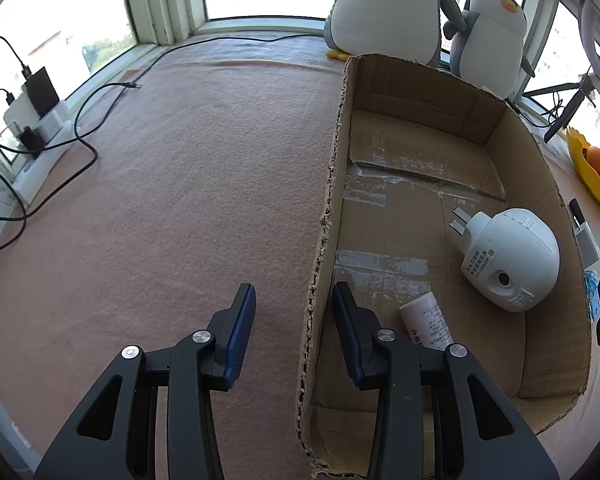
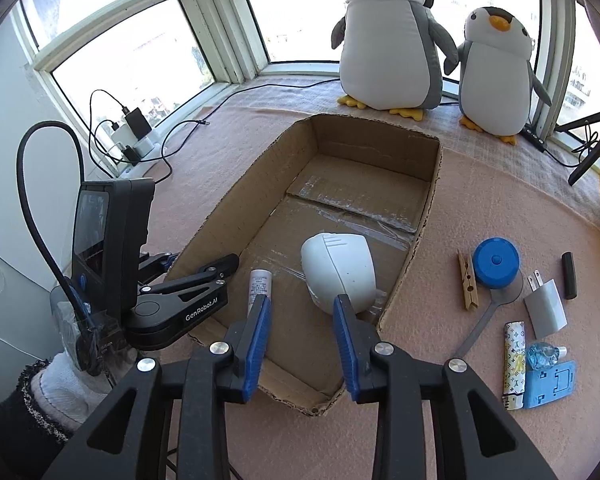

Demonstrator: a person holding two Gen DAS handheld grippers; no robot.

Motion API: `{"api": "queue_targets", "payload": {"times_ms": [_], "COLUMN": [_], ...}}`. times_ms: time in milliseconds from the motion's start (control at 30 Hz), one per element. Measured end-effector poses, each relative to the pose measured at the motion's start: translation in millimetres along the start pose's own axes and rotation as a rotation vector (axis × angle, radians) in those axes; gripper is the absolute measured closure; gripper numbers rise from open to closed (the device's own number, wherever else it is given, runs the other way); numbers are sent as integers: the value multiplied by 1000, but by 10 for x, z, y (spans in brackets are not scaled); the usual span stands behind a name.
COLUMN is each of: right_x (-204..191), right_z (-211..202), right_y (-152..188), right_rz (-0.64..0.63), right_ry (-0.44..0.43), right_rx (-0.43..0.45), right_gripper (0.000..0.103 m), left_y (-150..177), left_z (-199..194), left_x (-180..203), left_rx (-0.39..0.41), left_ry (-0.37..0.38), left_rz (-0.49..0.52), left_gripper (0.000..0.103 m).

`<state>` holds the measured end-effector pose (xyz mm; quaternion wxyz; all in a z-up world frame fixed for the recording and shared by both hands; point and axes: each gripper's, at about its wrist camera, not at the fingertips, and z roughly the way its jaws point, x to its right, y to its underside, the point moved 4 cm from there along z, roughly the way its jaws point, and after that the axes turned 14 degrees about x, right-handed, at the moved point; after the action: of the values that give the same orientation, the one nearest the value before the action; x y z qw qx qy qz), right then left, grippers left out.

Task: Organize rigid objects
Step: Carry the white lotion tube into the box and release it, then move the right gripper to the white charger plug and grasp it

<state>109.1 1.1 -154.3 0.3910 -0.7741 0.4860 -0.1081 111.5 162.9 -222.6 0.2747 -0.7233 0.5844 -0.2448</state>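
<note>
An open cardboard box lies on the pink felt. Inside it rest a white plug-in device and a small white tube. My right gripper hovers open over the box's near end. The device sits just past its fingertips and nothing is between the pads. My left gripper stands with its jaws apart astride the box's left wall, a gap showing beside the left pad. Right of the box lie a clothespin, a blue round case, a white charger, a black stick, a patterned lighter and a blue card.
Two plush penguins stand behind the box by the window. A power strip with chargers and loose cables lies at the far left. A yellow bowl of oranges and a tripod leg are at the right.
</note>
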Motion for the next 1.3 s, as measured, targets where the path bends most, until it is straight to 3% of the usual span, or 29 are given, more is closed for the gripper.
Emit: {"api": "queue_targets", "payload": {"times_ms": [233, 467, 767, 1300], "right_x": [469, 1063, 1776, 2017], "right_z": [-208, -376, -332, 75], "right_y": [-18, -4, 92, 172], "right_rz": [71, 131, 172, 149], "right_ry": [56, 166, 295, 328], "right_rx": [31, 56, 15, -65], "right_gripper": [68, 63, 62, 62], "left_y": [0, 5, 6, 20], "left_z": [5, 8, 8, -1], "left_x": [-3, -5, -11, -32], "left_rx": [0, 0, 0, 0], "left_ry": [-2, -4, -5, -10], "left_rz": [1, 5, 5, 0], "left_gripper": [66, 65, 65, 65]}}
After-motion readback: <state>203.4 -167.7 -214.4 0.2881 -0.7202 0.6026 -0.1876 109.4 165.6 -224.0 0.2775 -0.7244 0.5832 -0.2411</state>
